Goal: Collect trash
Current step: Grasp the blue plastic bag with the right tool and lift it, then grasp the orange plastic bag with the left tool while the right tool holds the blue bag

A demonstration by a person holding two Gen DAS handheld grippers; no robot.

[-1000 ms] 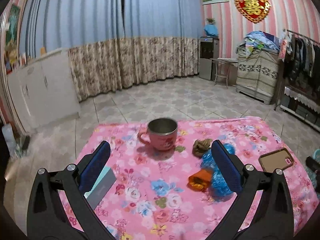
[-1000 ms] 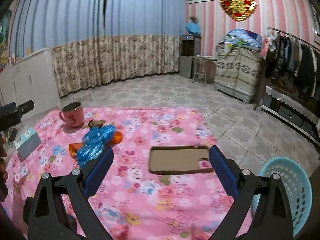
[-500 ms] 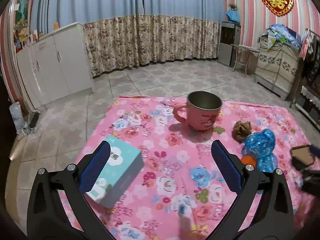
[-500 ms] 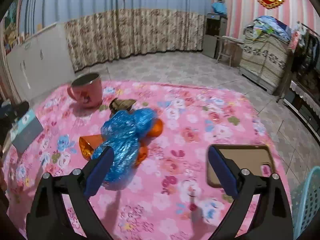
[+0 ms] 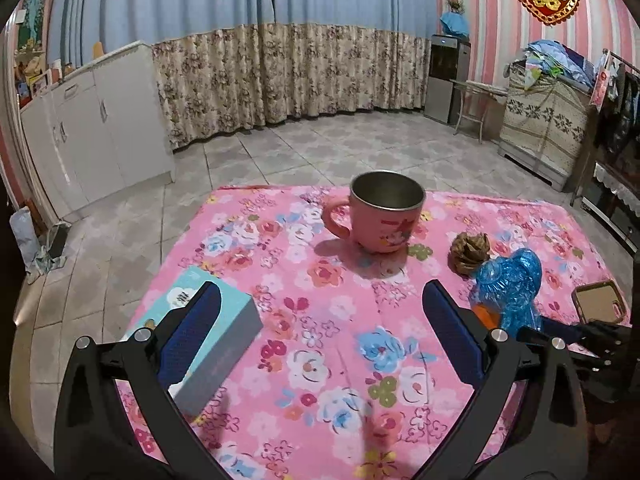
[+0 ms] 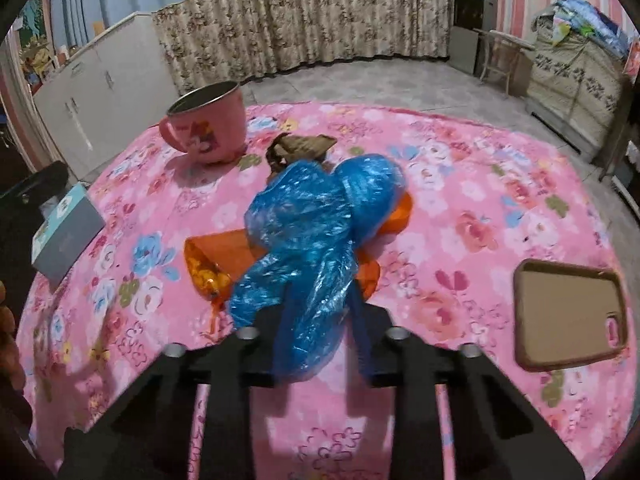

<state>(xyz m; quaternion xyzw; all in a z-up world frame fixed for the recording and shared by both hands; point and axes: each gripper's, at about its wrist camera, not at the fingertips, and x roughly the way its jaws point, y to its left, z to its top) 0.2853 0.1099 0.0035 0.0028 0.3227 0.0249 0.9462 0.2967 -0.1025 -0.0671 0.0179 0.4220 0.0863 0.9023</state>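
my right hand-held gripper (image 6: pixel 320 324) is pinching the near end of the crumpled blue plastic bag (image 6: pixel 316 220), which is lying on the floral tabletop (image 6: pixel 460 200) over an orange wrapper (image 6: pixel 212 264), with a brown scrap (image 6: pixel 300 146) at its 12 o'clock. my left hand-held gripper (image 5: pixel 320 332) is hovering spread wide, the pink mug (image 5: pixel 384 212) at 12 o'clock.

Counted on the tabletop (image 5: pixel 320 320): one pink mug (image 5: pixel 386 212), one blue plastic bag (image 6: pixel 316 236), one orange wrapper (image 6: pixel 216 264) partly covered by it, one brown crumpled scrap (image 6: pixel 300 148), one teal tissue box (image 5: pixel 216 332), one phone case (image 6: pixel 570 316). Two claws are seen: left claw (image 5: pixel 324 336), right claw (image 6: pixel 320 332).
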